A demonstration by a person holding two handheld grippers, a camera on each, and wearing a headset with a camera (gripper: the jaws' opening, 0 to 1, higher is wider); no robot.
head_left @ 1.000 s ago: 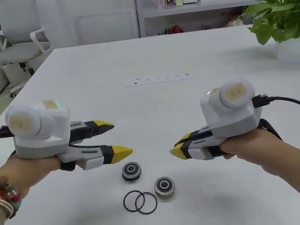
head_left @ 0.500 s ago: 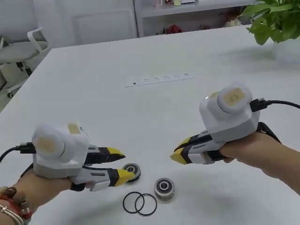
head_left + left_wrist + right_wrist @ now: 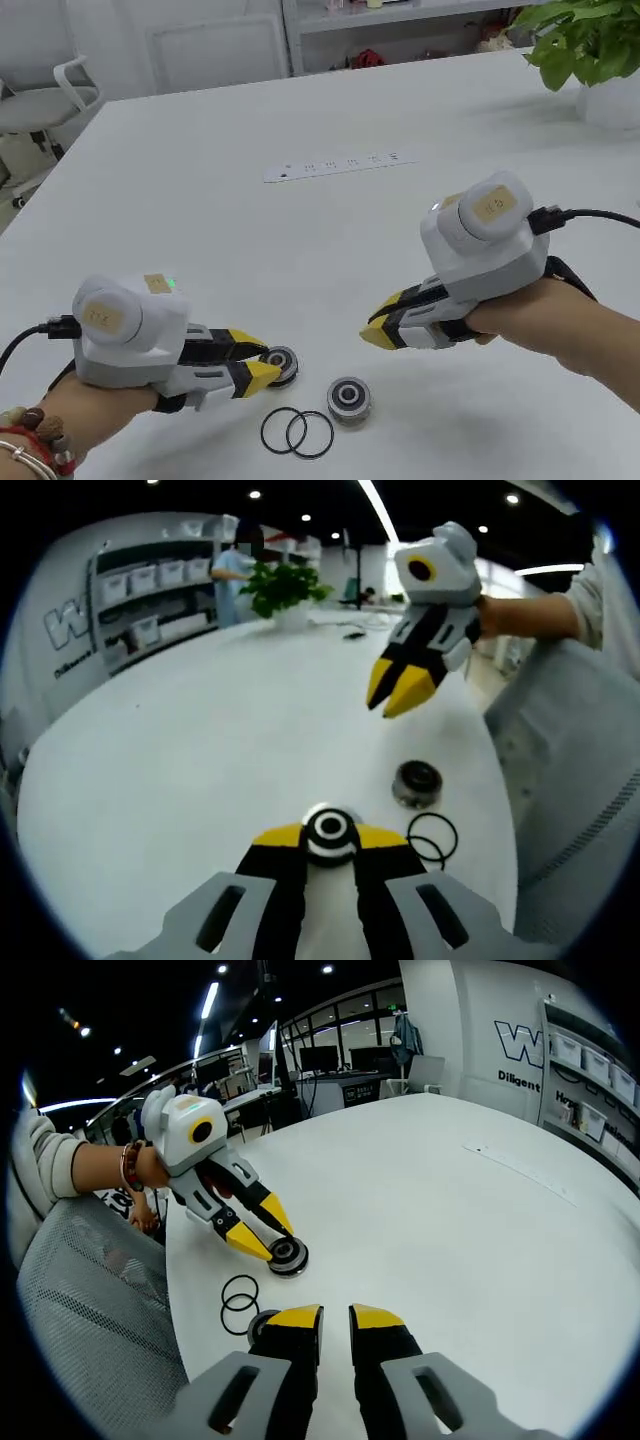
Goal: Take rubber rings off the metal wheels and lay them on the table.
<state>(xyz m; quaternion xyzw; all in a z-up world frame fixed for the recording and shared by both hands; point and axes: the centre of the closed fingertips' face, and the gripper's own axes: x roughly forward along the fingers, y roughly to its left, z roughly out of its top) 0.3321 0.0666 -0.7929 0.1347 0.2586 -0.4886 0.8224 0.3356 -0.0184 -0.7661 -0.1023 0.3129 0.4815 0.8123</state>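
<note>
Two metal wheels lie near the table's front edge. My left gripper has its yellow jaw tips closed on either side of the left wheel, which shows snug between them in the left gripper view. The other wheel lies free just to the right. Two black rubber rings lie flat and overlapping in front of the wheels. My right gripper hovers above and right of the wheels, jaws together with nothing in them. In the right gripper view, the free wheel sits just left of its tips.
The white table has a flush socket strip at its middle. A potted plant stands at the back right corner. An office chair is at the far left. A black cable trails from the right gripper.
My left gripper has come down and rightward to the left wheel, and its jaws have narrowed onto it. The right gripper has hardly moved.
</note>
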